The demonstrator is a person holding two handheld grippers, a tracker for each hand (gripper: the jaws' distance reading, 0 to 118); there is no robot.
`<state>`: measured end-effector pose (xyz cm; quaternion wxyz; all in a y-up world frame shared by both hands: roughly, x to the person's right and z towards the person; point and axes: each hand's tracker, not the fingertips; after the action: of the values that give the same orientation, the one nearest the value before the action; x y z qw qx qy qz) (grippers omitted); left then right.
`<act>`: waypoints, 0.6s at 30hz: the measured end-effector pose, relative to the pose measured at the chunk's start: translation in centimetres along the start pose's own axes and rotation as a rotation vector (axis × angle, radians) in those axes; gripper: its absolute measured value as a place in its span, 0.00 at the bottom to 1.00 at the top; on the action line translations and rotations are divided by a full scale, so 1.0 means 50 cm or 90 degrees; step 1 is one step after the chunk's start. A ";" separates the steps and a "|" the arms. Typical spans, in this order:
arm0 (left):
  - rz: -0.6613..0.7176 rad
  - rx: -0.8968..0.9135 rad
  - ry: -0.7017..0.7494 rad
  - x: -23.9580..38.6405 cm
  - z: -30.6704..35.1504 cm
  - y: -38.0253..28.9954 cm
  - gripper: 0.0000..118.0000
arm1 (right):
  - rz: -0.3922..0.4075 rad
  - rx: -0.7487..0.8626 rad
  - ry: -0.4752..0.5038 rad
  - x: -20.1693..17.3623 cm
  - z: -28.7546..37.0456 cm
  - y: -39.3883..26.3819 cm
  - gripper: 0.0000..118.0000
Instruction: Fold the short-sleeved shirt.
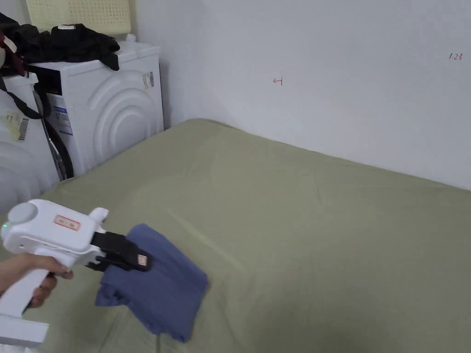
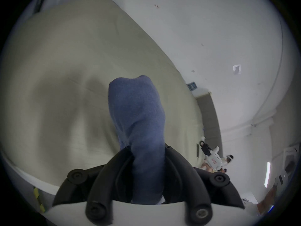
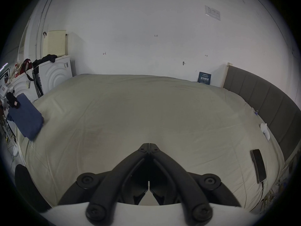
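Observation:
A blue short-sleeved shirt (image 1: 158, 285), folded into a compact bundle, hangs just above the near left part of the bed (image 1: 299, 220). My left gripper (image 1: 140, 261) is shut on its upper edge, and a hand holds the white handle. In the left gripper view the blue cloth (image 2: 140, 115) runs out from between the black jaws. From the right gripper view, the shirt (image 3: 26, 117) hangs at the far left with the left gripper (image 3: 13, 102) on it. My right gripper (image 3: 149, 145) is shut on nothing, its tips touching above the bed's near edge.
The bed has an olive sheet and fills the room's middle. White washing machines (image 1: 106, 105) with dark clothes (image 1: 69, 43) on top stand at the left. A grey headboard (image 3: 263, 102) lines the right side. A phone (image 3: 258, 165) and a small white object (image 3: 264, 130) lie near it.

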<state>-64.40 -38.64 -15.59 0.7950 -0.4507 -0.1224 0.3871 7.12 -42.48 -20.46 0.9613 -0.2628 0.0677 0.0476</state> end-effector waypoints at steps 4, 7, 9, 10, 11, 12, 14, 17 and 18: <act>0.026 0.007 0.076 -0.044 0.057 0.035 0.18 | 0.004 -0.017 -0.009 -0.001 -0.004 -0.014 0.01; 0.049 0.008 0.120 -0.084 0.084 0.059 0.18 | 0.006 -0.028 -0.014 -0.002 -0.007 -0.027 0.01; 0.060 0.005 0.173 -0.100 0.089 0.068 0.18 | 0.008 -0.034 -0.017 -0.002 -0.009 -0.033 0.01; 0.060 0.005 0.191 -0.106 0.089 0.071 0.18 | 0.008 -0.037 -0.019 -0.001 -0.012 -0.034 0.01; 0.069 0.004 0.216 -0.119 0.090 0.075 0.18 | 0.009 -0.040 -0.019 -0.001 -0.013 -0.036 0.01; 0.072 0.003 0.237 -0.126 0.091 0.076 0.22 | 0.008 -0.042 -0.020 0.000 -0.014 -0.036 0.01; 0.068 0.004 0.266 -0.125 0.092 0.079 0.25 | 0.007 -0.044 -0.020 0.000 -0.012 -0.035 0.01; 0.025 0.033 0.338 -0.113 0.105 0.085 0.65 | 0.009 -0.041 -0.019 0.003 -0.011 -0.032 0.01; 0.025 0.038 0.372 -0.109 0.110 0.089 0.68 | 0.009 -0.040 -0.018 0.003 -0.011 -0.031 0.01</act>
<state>-73.27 -37.88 -15.25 0.8019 -0.5215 0.1319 0.2600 7.43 -44.07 -20.16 0.9531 -0.2914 0.0544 0.0605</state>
